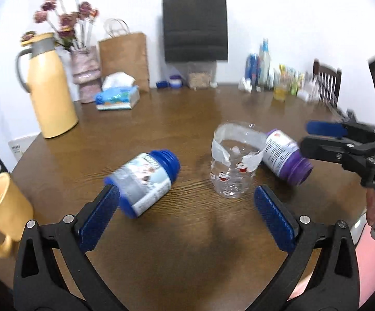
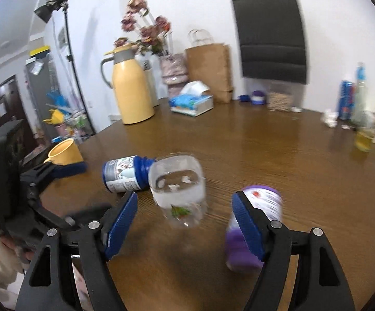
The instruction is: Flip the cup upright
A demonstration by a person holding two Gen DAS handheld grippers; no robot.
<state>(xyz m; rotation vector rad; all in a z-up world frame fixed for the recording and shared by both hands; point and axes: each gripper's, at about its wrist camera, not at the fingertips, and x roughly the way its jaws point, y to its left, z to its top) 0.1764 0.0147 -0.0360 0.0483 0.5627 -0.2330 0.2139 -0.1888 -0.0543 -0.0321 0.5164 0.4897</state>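
Observation:
A clear plastic cup (image 1: 232, 159) with small printed figures stands upright, mouth up, on the brown table (image 1: 187, 246); it also shows in the right wrist view (image 2: 178, 189). My left gripper (image 1: 184, 207) is open and empty, a little short of the cup. My right gripper (image 2: 184, 221) is open and empty, the cup just beyond its fingers; it shows at the right in the left wrist view (image 1: 309, 137). A yellow mug (image 1: 2, 207) lies on its side at the table's left edge, also in the right wrist view (image 2: 64, 153).
A blue-capped jar (image 1: 146, 181) lies left of the clear cup, a purple-capped jar (image 1: 287, 156) lies to its right. At the back stand a yellow thermos (image 1: 50, 88), a flower vase, a tissue box (image 1: 118, 96), paper bags and bottles.

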